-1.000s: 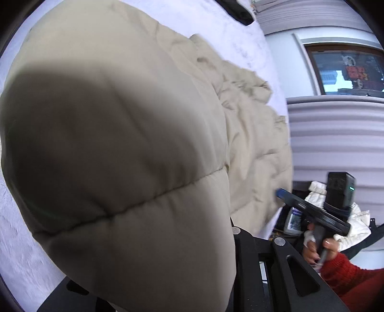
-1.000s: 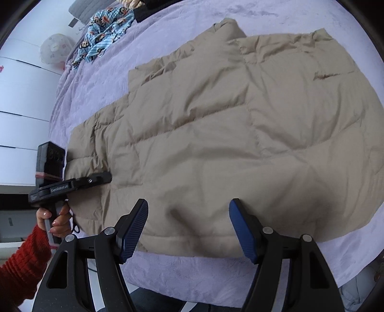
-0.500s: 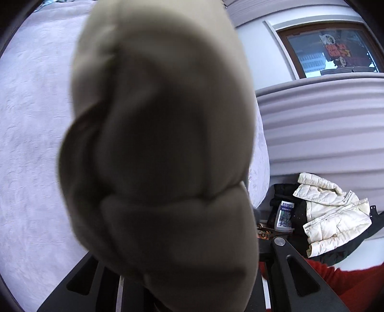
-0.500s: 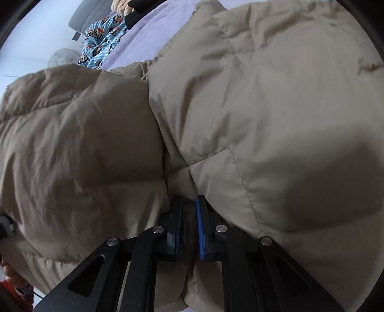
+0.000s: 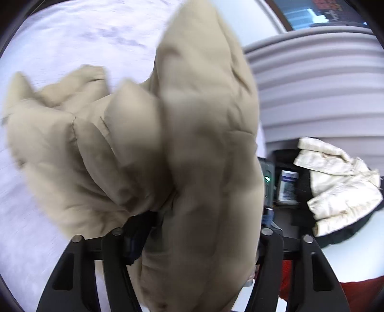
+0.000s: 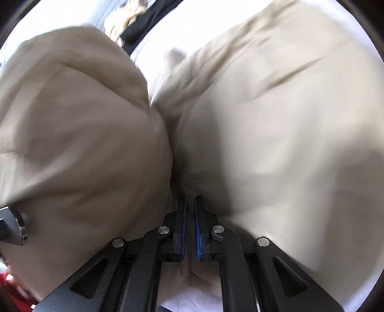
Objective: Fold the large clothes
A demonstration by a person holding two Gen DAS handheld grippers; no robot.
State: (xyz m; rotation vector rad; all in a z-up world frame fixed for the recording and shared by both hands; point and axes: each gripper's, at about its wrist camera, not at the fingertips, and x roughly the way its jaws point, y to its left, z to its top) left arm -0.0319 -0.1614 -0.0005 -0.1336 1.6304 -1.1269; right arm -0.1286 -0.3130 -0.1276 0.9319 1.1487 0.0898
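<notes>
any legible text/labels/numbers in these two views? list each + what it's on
None can be read.
White container with a blue label, behind the beige puffer jacket: print too blurred to read.
Red sign in the window: markings blurred and cut off by the frame.
Right wrist view: no text; the jacket fills it, pinched in the right claw.

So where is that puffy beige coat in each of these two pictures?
Left wrist view: the beige coat fills the middle, bunched up out of the left tongs.
Right wrist view: the coat fills nearly the whole picture, pinched in the right tongs.
Shared landmark: the pale lilac bedspread behind the coat.
</notes>
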